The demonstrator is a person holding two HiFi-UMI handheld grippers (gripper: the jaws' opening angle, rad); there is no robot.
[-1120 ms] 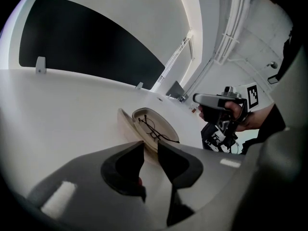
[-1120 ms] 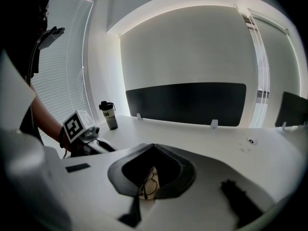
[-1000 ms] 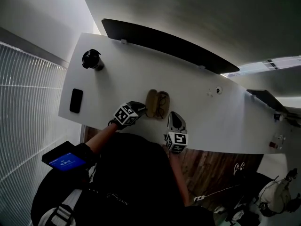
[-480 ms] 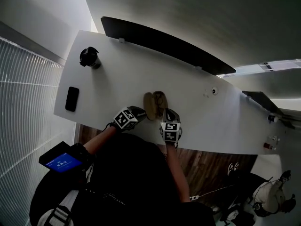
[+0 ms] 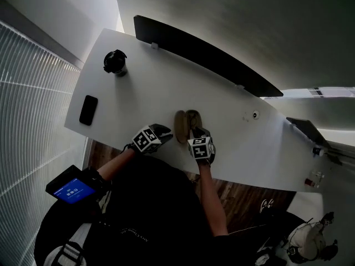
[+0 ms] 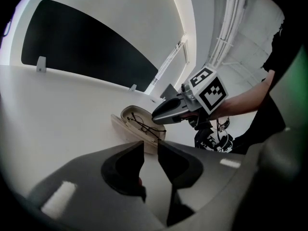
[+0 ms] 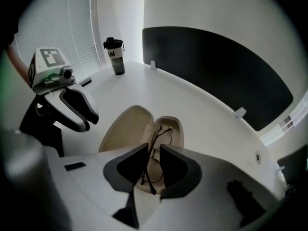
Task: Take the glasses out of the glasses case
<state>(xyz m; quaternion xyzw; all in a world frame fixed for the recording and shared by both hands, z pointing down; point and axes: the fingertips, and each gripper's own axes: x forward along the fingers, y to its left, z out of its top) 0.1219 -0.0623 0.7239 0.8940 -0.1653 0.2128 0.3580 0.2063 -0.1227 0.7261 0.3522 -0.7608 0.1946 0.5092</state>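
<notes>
A beige glasses case (image 5: pixel 183 123) lies open on the white table (image 5: pixel 155 87), with its lid (image 7: pixel 124 126) spread to the left. Thin dark-framed glasses (image 7: pixel 161 133) rest in the right half (image 6: pixel 142 125). My right gripper (image 7: pixel 154 150) points steeply down over the case, and its jaws have just been opening. Part of the glasses' frame runs between them, and gaps show on both sides of it. My left gripper (image 6: pixel 150 148) hovers just left of the case (image 6: pixel 122 126), a narrow gap between its jaws and nothing in them. Each gripper shows in the other's view: right gripper (image 6: pixel 159 117), left gripper (image 7: pixel 79 110).
A black bottle (image 5: pixel 115 62) stands at the table's far left corner, and a dark phone (image 5: pixel 88 110) lies near the left edge. A long black panel (image 5: pixel 205 54) runs along the table's back edge. The near edge passes just under both grippers.
My right gripper has gone from the table's near edge up to the case and tipped down over the glasses. The left gripper has stayed beside the case.
</notes>
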